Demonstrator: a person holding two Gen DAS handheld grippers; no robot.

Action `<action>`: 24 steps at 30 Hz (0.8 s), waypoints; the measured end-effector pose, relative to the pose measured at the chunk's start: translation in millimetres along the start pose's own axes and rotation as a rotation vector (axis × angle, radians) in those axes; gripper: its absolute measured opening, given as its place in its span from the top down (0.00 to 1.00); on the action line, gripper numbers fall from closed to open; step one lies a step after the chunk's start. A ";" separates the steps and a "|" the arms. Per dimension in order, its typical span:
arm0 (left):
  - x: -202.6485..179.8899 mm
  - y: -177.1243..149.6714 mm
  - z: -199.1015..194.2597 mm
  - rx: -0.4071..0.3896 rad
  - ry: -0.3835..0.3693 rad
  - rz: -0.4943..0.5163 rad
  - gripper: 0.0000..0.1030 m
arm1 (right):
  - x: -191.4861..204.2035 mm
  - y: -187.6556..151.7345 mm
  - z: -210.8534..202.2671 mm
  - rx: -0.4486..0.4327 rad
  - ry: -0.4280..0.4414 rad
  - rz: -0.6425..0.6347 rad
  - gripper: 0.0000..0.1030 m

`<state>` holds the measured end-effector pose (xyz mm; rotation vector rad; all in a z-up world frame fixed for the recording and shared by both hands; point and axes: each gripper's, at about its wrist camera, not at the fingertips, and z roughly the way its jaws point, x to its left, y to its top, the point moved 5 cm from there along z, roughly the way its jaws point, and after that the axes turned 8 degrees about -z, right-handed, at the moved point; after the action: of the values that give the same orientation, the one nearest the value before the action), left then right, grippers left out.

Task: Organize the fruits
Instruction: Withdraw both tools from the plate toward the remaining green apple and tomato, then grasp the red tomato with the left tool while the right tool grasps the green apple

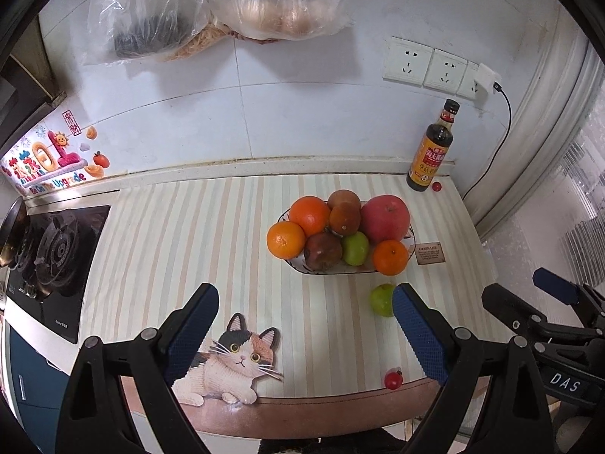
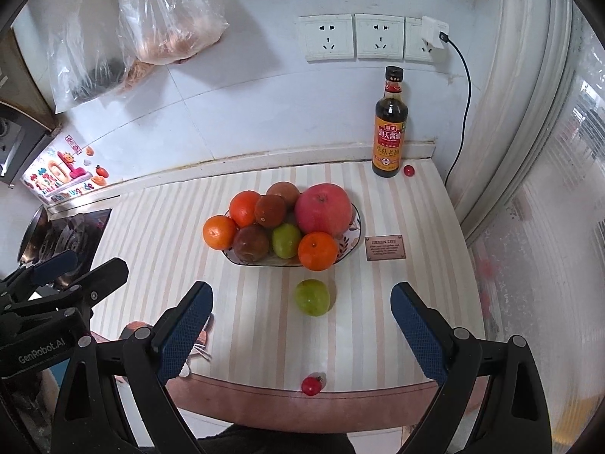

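Jaws of the left gripper [image 1: 304, 325] and right gripper [image 2: 300, 325] gape wide, gripping nothing. Beyond them a green fruit [image 2: 312, 297], perhaps a lime, lies loose on the striped mat [image 2: 170, 249], just short of the heaped fruit plate [image 2: 353, 232].

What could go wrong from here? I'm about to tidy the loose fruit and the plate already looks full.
The plate is heaped, so adding the loose green fruit may dislodge the orange at its rim. The small red fruit sits near the table's front edge and could roll off if nudged.
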<state>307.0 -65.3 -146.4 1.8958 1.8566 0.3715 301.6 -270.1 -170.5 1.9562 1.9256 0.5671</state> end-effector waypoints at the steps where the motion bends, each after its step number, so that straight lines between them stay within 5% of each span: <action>1: -0.3 0.3 1.5 -0.001 0.003 0.000 0.09 | -0.6 -0.3 1.3 0.003 0.003 0.003 0.06; 8: 2.4 -6.8 46.4 0.044 0.100 -0.003 0.00 | -22.2 -11.7 53.8 0.090 0.037 0.061 0.02; 16: 10.0 -43.0 141.3 0.234 0.186 -0.022 0.00 | -45.7 -51.9 173.9 0.288 0.135 0.165 0.02; 24: 6.1 -73.2 203.5 0.370 0.218 -0.004 0.00 | -44.1 -69.4 256.0 0.390 0.199 0.212 0.21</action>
<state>344.5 -87.5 -358.2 2.1616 2.1966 0.2543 370.2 -302.6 -428.5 2.4513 2.0870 0.4826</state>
